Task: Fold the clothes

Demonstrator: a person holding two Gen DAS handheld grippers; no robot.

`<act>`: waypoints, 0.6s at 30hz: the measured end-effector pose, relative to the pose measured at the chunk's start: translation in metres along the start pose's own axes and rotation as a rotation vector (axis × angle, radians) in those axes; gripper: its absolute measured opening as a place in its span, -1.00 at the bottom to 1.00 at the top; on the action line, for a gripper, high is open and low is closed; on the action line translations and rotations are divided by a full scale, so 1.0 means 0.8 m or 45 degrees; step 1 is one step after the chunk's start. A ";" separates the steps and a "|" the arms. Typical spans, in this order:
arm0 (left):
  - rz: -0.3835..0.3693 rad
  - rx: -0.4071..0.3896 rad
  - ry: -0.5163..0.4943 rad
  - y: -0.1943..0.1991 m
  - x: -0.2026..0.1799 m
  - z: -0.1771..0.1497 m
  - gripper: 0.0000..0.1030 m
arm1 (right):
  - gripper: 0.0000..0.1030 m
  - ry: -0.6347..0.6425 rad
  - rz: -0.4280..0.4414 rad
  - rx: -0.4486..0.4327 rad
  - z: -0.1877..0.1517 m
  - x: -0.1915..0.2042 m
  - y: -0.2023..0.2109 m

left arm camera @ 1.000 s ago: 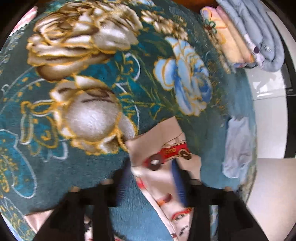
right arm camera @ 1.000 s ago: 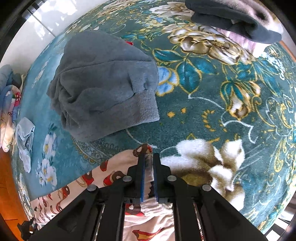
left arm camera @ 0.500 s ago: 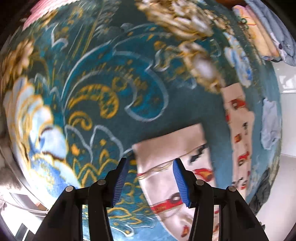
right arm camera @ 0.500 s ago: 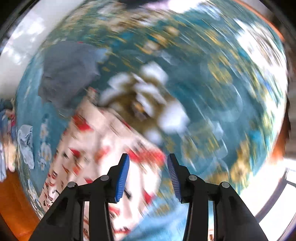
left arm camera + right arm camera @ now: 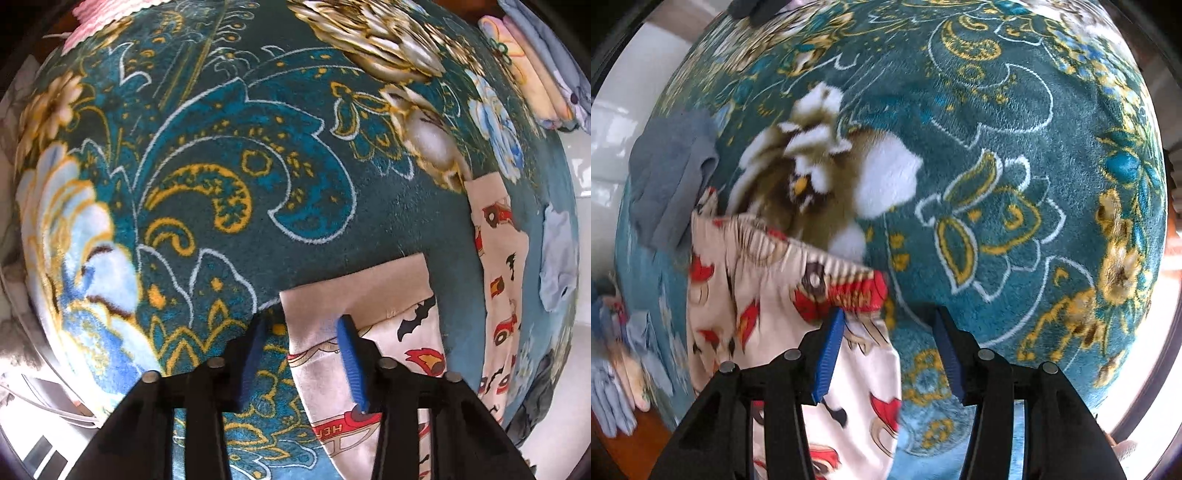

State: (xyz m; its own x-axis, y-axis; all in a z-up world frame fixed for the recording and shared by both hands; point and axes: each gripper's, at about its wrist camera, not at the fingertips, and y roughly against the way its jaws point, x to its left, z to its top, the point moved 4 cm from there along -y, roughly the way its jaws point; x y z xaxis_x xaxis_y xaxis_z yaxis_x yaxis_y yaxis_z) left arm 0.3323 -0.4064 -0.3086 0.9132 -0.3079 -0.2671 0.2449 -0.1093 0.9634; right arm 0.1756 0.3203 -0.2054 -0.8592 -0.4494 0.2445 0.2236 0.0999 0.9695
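Cream pants printed with red cars (image 5: 369, 295) lie on the teal floral blanket (image 5: 221, 147). In the left wrist view, one leg's hem lies between and just ahead of the blue fingertips, the other leg (image 5: 498, 266) stretches off to the right. My left gripper (image 5: 303, 325) is open over that hem, holding nothing. In the right wrist view the elastic waistband (image 5: 798, 258) lies ahead left. My right gripper (image 5: 888, 317) is open, its left pad (image 5: 827, 354) over the waistband's right corner.
A grey sweater (image 5: 668, 177) lies beyond the waistband. A light blue garment (image 5: 557, 258) lies right of the pants. Folded clothes (image 5: 535, 55) are stacked at the far right corner. A dark garment (image 5: 753, 9) lies at the blanket's far side.
Both grippers have let go of the pants and opened. The pants now lie spread flat. Both grippers have pulled back and swung towards the near ends of the pants.
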 end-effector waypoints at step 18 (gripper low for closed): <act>-0.028 -0.056 0.015 0.080 0.064 0.003 -0.94 | -0.97 0.052 0.092 -0.030 -0.022 -0.032 0.123</act>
State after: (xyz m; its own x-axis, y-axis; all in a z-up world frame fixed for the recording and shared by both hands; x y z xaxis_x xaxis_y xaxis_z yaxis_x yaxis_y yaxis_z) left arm 0.3940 -0.4318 -0.2609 0.9110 -0.2949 -0.2883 0.2790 -0.0741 0.9574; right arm 0.2278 0.3258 -0.1169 -0.8210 -0.4776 0.3128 0.2959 0.1125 0.9486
